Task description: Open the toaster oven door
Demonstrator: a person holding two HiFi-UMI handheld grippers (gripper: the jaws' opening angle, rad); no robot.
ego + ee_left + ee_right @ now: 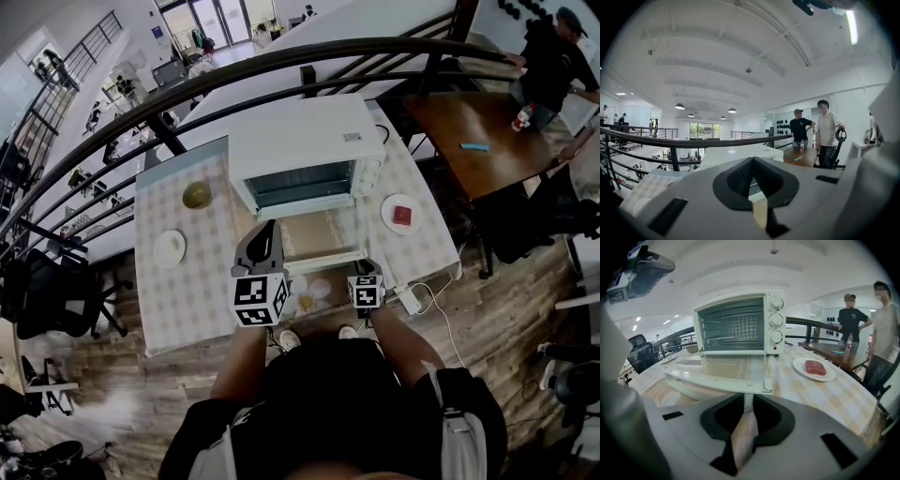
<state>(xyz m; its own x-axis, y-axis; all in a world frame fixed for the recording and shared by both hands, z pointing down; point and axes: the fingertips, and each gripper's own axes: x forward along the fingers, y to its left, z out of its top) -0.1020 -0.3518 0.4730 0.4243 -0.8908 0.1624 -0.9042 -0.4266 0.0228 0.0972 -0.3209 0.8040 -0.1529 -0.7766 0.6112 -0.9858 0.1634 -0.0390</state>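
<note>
The white toaster oven (300, 141) (736, 324) stands at the back of the checked table (187, 291). Its glass door (319, 239) (722, 369) lies folded down flat toward me. My right gripper (362, 270) (747, 404) is at the door's front right corner, shut on the white door handle (746, 401), whose post shows between the jaws. Left of the door, my left gripper (268, 227) (751, 161) is raised above the table and tilted up. It is shut and holds nothing.
A plate with red meat (401, 215) (814, 368) lies right of the oven. Left of it are an olive bowl (196, 195) and an empty plate (170, 247). A dark railing (281, 66) runs behind. Two people (862, 329) stand by a wooden table (469, 141) at the right.
</note>
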